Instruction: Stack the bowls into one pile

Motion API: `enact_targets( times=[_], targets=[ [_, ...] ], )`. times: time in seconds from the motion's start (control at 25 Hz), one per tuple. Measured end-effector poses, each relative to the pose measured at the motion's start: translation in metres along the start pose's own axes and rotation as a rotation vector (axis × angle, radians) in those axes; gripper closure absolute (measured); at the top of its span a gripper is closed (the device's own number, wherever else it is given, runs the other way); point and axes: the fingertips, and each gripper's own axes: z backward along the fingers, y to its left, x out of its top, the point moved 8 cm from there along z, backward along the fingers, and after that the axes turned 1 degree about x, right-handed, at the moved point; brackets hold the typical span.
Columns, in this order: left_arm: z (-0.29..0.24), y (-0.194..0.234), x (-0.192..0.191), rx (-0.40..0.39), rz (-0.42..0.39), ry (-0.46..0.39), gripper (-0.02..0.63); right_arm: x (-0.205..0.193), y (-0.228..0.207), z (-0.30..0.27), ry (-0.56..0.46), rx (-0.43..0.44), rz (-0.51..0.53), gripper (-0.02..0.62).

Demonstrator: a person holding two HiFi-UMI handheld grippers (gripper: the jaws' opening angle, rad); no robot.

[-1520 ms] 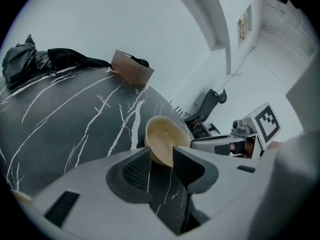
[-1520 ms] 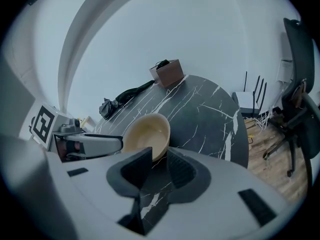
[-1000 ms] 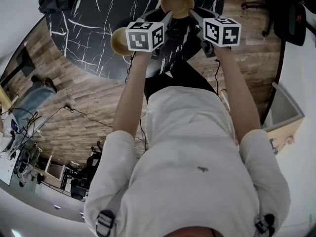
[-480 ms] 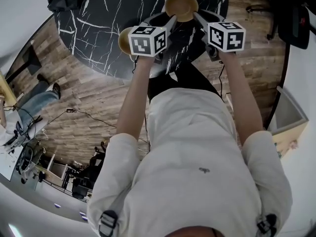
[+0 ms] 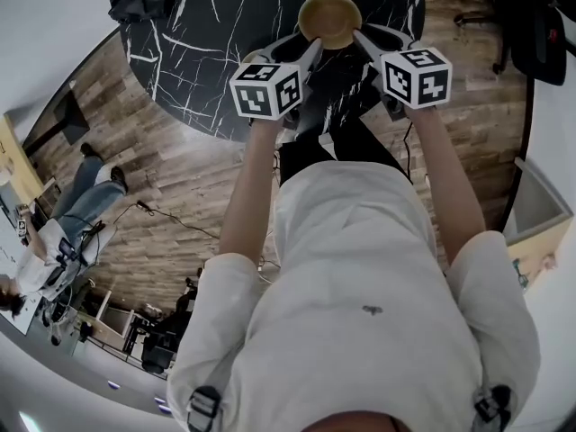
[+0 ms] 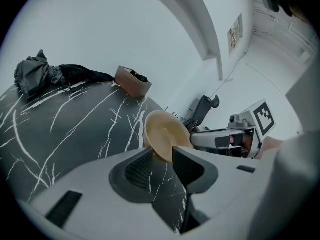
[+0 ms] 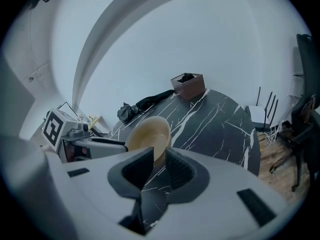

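One tan bowl hangs tilted over the black marble table, held from both sides. My left gripper is shut on its near-left rim, and my right gripper is shut on the opposite rim. In the left gripper view the bowl sits with its rim pinched between the jaws of the left gripper, with the right gripper beyond it. In the right gripper view the bowl is pinched by the right gripper, whose jaws have just closed a little tighter. No other bowl shows clearly.
A brown box and a crumpled black cloth lie at the table's far side. An office chair stands at the right on the wooden floor. Another person is at the left.
Both grippers have risen together with the bowl, which sits higher in the head view. A second tan bowl seen left of the left cube earlier is now hidden behind it.
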Motion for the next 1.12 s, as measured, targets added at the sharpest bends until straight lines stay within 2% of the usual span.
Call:
enact_targets(
  times=[0.72, 1.12],
  targets=[
    [0.103, 0.042, -0.035, -0.018, -0.042, 0.035, 0.482, -0.036, 0.113, -0.014, -0.017, -0.004, -0.017, 0.520],
    [0.122, 0.067, -0.048, -0.026, -0.036, 0.053, 0.482, -0.048, 0.139, -0.032, -0.001, -0.011, -0.016, 0.520]
  ],
)
